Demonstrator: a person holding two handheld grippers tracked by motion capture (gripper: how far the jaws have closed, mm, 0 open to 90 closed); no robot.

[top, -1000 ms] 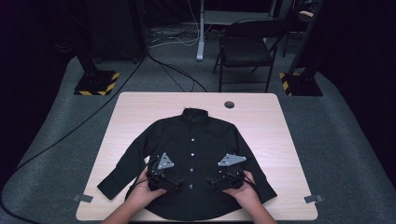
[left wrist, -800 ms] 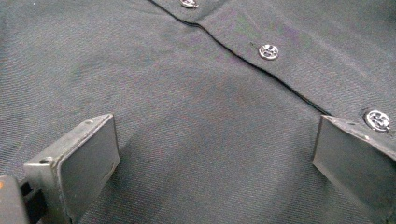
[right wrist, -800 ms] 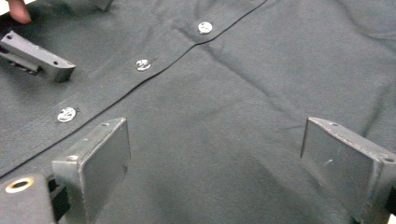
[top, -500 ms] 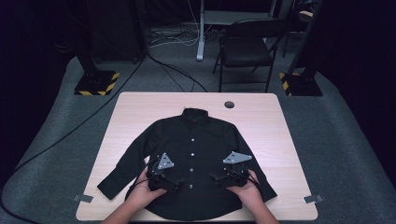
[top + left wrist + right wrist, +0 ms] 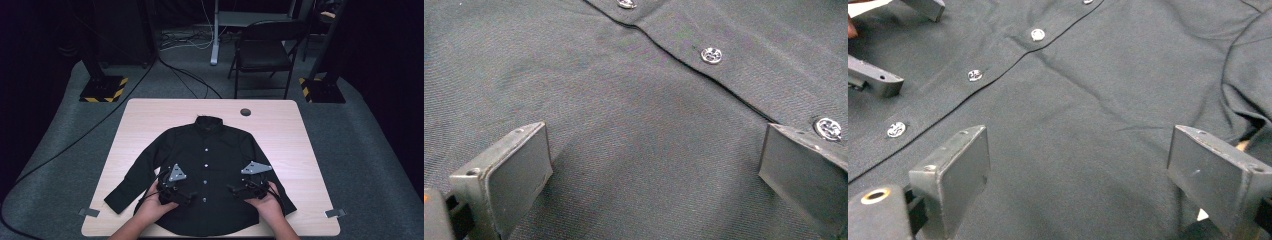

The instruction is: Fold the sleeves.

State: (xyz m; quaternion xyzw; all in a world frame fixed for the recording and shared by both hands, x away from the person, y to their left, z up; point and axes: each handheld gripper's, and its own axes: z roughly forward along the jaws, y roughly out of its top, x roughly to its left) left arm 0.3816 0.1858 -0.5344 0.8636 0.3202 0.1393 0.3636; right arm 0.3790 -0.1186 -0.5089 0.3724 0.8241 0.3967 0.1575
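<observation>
On the table point(image 5: 150, 120), a flat black shirt point(image 5: 210, 150) under both grippers' wide-open, empty fingers point(image 5: 519, 165).

Black shirt point(image 5: 210, 165), seemingly silver buttons point(image 5: 711, 54), pale wood table point(image 5: 150, 120).

The surface point(image 5: 150, 120) is a pale wood-grain top with a small round dark grommet point(image 5: 245, 112) near its far edge. A black button-front shirt point(image 5: 220, 150) lies flat on it, collar toward the far edge, sleeves spread out to both sides, hem at the near edge.
</observation>
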